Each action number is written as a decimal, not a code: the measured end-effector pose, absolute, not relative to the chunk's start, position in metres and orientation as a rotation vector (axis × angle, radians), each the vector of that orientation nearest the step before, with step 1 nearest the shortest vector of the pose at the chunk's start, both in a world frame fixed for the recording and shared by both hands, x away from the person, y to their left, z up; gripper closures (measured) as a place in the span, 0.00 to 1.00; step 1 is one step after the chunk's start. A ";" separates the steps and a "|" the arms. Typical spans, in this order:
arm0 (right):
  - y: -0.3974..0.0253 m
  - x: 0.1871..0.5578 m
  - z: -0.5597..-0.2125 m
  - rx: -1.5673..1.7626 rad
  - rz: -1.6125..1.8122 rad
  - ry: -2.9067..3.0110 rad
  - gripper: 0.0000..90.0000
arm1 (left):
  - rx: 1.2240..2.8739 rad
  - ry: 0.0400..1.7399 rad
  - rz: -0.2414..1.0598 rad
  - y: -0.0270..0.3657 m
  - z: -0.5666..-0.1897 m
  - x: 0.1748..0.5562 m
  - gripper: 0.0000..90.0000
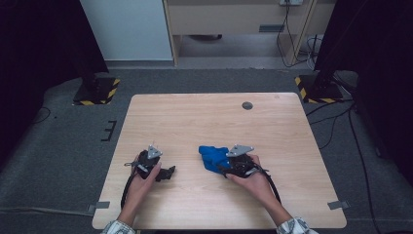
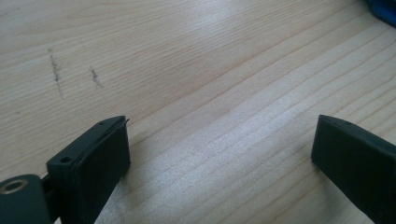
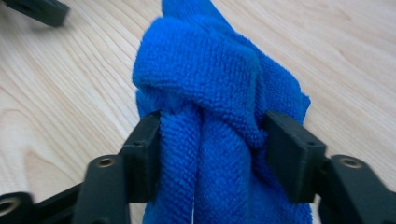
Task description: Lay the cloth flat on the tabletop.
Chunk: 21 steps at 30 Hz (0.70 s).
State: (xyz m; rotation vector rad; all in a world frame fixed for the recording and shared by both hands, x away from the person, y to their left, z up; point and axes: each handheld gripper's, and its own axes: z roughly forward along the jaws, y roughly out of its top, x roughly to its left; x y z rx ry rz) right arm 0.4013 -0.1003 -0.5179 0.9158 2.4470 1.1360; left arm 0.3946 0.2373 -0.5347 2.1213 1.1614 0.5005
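Right hand-held gripper [image 3: 212,140]: its two black jaws are closed onto a bunched fold of the crumpled blue terry-cloth towel [image 3: 219,79], one jaw pressing on each side of the fabric. In the high view this right hand-held gripper [image 1: 225,165], topped by a grey three-cornered plate, lies in the person's right hand [image 1: 251,178], with the blue towel [image 1: 212,156] heaped just beyond its jaws and resting on the worktop, a little right of the centre line and in the near half.

Left hand-held gripper [image 2: 219,154]: jaws spread wide apart, nothing between them, with bare wood grain between the pads. In the high view the left hand-held gripper [image 1: 165,173] sits low over the worktop in the left hand [image 1: 143,178], well apart from the towel; a corner of blue cloth shows at the upper right edge of the left gripper view.

Surface: a light, pale-wood rectangular worktop [image 1: 204,117] with fine lengthwise grain, two short dark scuff marks [image 2: 56,70] and a round grey cable grommet [image 1: 247,105] near its far edge.

Room: dark grey carpeted floor [image 1: 58,146]; two black stand bases edged in yellow-and-black hazard tape [image 1: 97,91] at the far corners; loose black cables [image 1: 341,122] on the right; a pale wall panel and light wooden furniture [image 1: 234,19] behind.
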 end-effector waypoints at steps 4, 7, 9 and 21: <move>-0.101 0.398 -0.509 0.910 1.167 2.433 0.29 | 2.108 1.136 0.484 0.236 -0.530 0.392 0.04; -0.103 0.397 -0.503 0.915 1.190 2.416 0.22 | 2.094 1.126 0.459 0.235 -0.526 0.390 0.04; -0.106 0.395 -0.500 0.918 1.203 2.409 0.19 | 2.078 1.120 0.467 0.234 -0.525 0.387 0.05; -0.143 0.374 -0.488 0.844 1.218 2.404 0.45 | 2.084 1.071 0.493 0.214 -0.519 0.369 0.08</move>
